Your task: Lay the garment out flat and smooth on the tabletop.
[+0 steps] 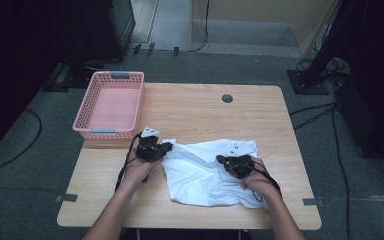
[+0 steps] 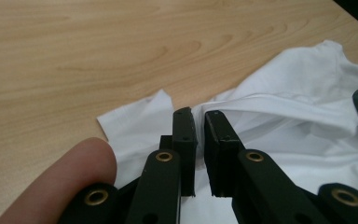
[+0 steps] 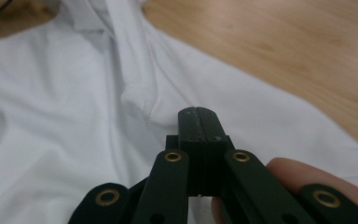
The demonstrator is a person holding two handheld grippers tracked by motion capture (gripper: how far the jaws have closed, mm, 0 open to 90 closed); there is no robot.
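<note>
White shirt crumpled on table, near front edge; left gripper at its left edge, jaws nearly closed, narrow gap, cloth under tips, grip uncertain; right gripper over middle, jaws pressed together, nothing visibly pinched; likely positioning to spread or fold; pink basket waits beyond.

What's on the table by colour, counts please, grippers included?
White: 1, the shirt
Pink: 1, the basket
Black: 2, the left gripper and the right gripper
Total: 4
</note>
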